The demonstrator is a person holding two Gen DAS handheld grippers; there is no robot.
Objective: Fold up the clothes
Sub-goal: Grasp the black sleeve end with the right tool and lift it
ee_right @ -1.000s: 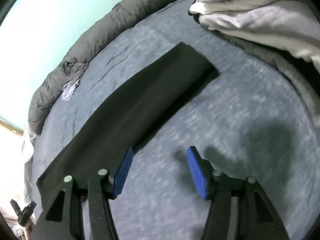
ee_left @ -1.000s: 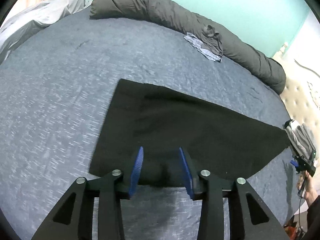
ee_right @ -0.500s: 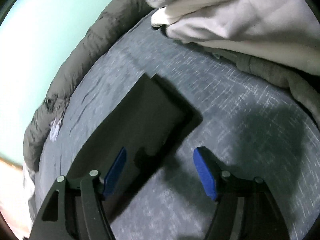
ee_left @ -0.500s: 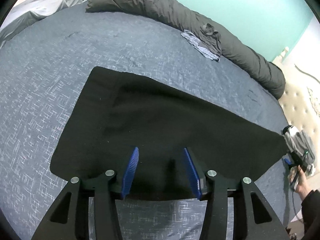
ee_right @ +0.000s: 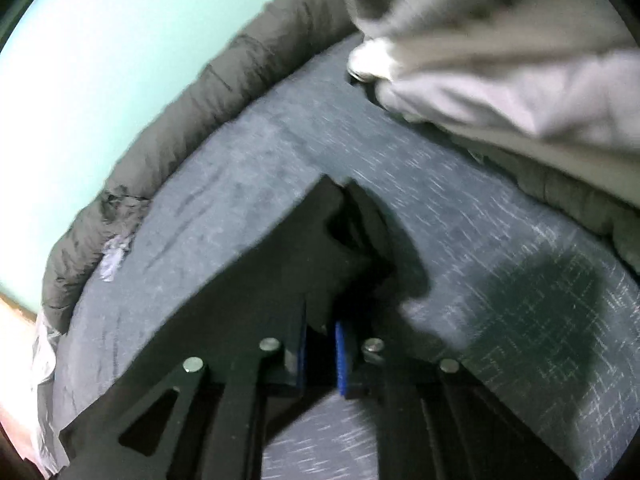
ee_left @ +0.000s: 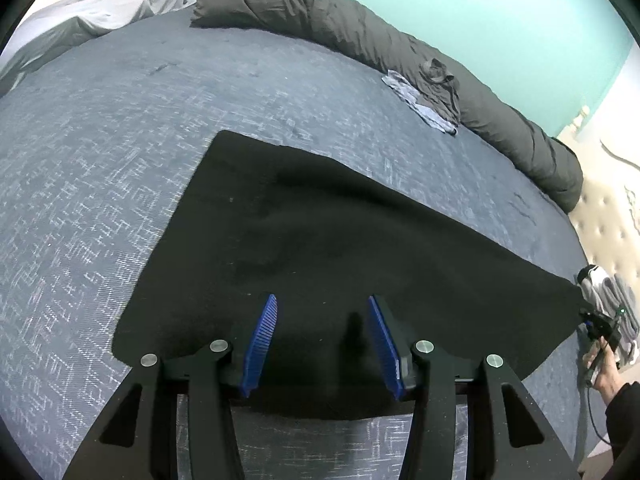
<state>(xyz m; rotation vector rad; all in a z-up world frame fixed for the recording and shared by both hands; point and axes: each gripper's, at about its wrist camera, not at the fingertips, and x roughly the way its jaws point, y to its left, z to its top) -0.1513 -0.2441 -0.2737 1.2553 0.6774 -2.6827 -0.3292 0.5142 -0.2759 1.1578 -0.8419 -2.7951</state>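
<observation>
A black cloth lies spread flat on the blue-grey bed cover. My left gripper hovers over its near edge, open, with the cloth under the blue pads and not pinched. In the right wrist view, my right gripper is closing its jaws on the short end of the black cloth. The fabric bunches up between the pads and lifts off the bed. The left wrist view shows the right gripper at the cloth's far right corner, held by a hand.
A rolled dark grey duvet runs along the turquoise wall, with a small pale garment beside it. A heap of pale clothes lies close ahead of the right gripper. Light grey bedding sits far left, a tufted headboard at right.
The right gripper swung onto the cloth's short end and went from wide open to nearly shut, bunching the fabric. The left gripper sank a little toward the cloth's near edge.
</observation>
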